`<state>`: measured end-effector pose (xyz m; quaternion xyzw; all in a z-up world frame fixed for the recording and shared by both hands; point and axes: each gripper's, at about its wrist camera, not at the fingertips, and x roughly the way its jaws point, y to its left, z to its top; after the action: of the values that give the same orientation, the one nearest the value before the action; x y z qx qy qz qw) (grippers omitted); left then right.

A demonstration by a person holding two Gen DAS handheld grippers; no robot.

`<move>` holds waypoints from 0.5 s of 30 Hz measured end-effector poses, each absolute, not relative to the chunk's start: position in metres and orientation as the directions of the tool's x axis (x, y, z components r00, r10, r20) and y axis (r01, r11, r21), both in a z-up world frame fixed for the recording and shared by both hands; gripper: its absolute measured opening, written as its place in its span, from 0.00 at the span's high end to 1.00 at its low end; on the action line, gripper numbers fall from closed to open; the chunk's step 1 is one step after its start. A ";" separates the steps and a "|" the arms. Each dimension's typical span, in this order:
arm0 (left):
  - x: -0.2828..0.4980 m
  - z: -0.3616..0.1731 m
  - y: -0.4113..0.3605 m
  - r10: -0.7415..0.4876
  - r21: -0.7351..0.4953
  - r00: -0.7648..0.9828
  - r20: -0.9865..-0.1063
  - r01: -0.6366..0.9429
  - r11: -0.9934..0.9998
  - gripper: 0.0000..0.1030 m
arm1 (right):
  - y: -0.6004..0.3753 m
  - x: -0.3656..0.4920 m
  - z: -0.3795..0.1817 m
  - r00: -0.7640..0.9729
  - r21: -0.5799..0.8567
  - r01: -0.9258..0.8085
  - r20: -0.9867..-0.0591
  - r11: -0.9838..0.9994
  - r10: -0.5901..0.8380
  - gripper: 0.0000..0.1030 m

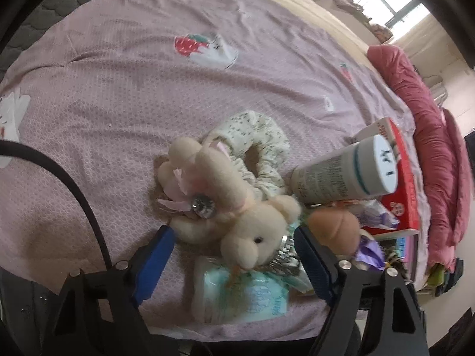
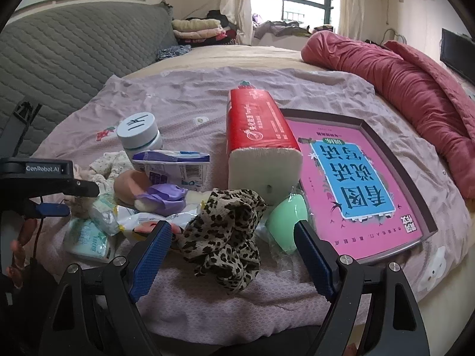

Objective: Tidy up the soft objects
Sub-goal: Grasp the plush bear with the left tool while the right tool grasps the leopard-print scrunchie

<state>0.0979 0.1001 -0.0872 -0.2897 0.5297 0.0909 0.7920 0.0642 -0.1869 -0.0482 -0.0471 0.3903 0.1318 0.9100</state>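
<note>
Near the bed's [image 1: 118, 89] front edge, the left hand-held gripper [image 1: 234, 255] spreads wide around a plush rabbit [image 1: 237, 207], untouched; closing comes next. Across the right view, the right hand-held gripper [image 2: 233, 249] gapes wide, empty, before a leopard scarf [image 2: 225, 231].

Between the tool's jaws: one plush rabbit [image 1: 237, 207]. Beyond it: two scrunchies, floral [image 1: 261, 151] and leopard-print [image 2: 225, 231]; one white tube [image 1: 341, 175]; one red tissue pack [image 2: 258, 136]; one pink book [image 2: 356, 178]; one green sponge [image 2: 286, 216].
</note>
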 end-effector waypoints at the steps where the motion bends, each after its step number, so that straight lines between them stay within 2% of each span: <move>1: 0.099 -0.089 0.100 -0.157 -0.353 0.414 -0.897 -0.454 0.818 0.22 | -0.187 0.066 -0.050 0.655 0.015 -0.273 -0.729 0.962 0.197 0.18; 5: 0.102 -0.097 0.102 -0.176 -0.368 0.409 -0.895 -0.456 0.811 0.24 | -0.187 0.072 -0.056 0.646 0.004 -0.256 -0.744 0.967 0.174 0.18; 6: 0.101 -0.098 0.103 -0.179 -0.374 0.414 -0.892 -0.458 0.806 0.24 | -0.187 0.074 -0.056 0.646 0.009 -0.257 -0.742 0.966 0.179 0.23; 13: 0.096 -0.105 0.107 -0.222 -0.425 0.432 -0.874 -0.457 0.782 0.32 | -0.186 0.083 -0.063 0.631 0.019 -0.276 -0.750 0.961 0.196 0.78; 15: 0.095 -0.105 0.109 -0.238 -0.442 0.439 -0.867 -0.454 0.774 0.38 | -0.188 0.081 -0.058 0.647 0.024 -0.281 -0.734 0.959 0.208 0.85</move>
<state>0.0947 0.1091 -0.1055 -0.3292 0.5252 0.0690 0.7817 0.0809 -0.1875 -0.0584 -0.0458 0.3980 0.1349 0.9063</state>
